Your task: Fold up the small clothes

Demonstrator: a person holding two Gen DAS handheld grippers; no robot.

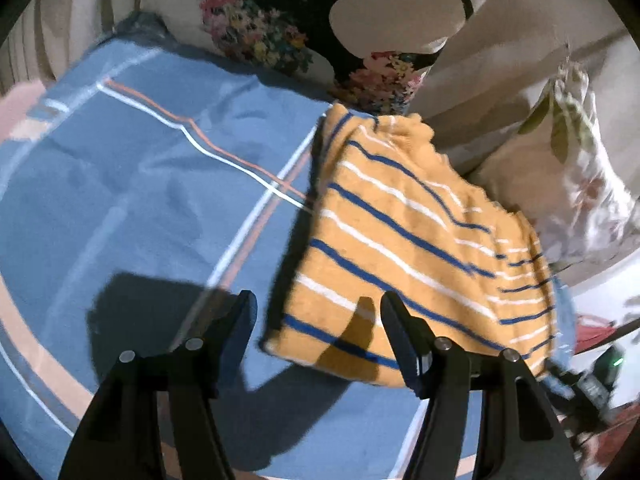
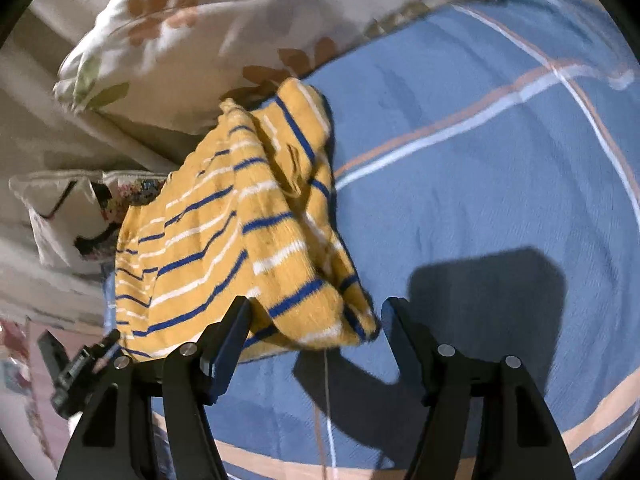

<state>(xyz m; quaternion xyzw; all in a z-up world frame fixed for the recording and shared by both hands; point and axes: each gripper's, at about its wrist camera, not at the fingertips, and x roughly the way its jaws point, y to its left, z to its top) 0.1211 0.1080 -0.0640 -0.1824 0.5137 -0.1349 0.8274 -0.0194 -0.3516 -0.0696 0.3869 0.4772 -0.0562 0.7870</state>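
Blur softens both views, and no writing or label can be read anywhere. Part of the garment (image 1: 404, 232), a yellow knit with blue and white stripes, runs under the left gripper's (image 1: 316, 308) 3 o'clock finger (image 1: 400, 332), its near hem hidden there. It lies on the blue sheet (image 1: 132, 184), beside the pillow (image 1: 572, 184) at 3 o'clock. Both grippers are spread wide and grasp nothing. For the right gripper (image 2: 316, 312), a bunched fold of the garment (image 2: 240, 232) sits between the fingertips, reaching toward 11 o'clock, by the pillow (image 2: 192, 40) and over the sheet (image 2: 480, 160).
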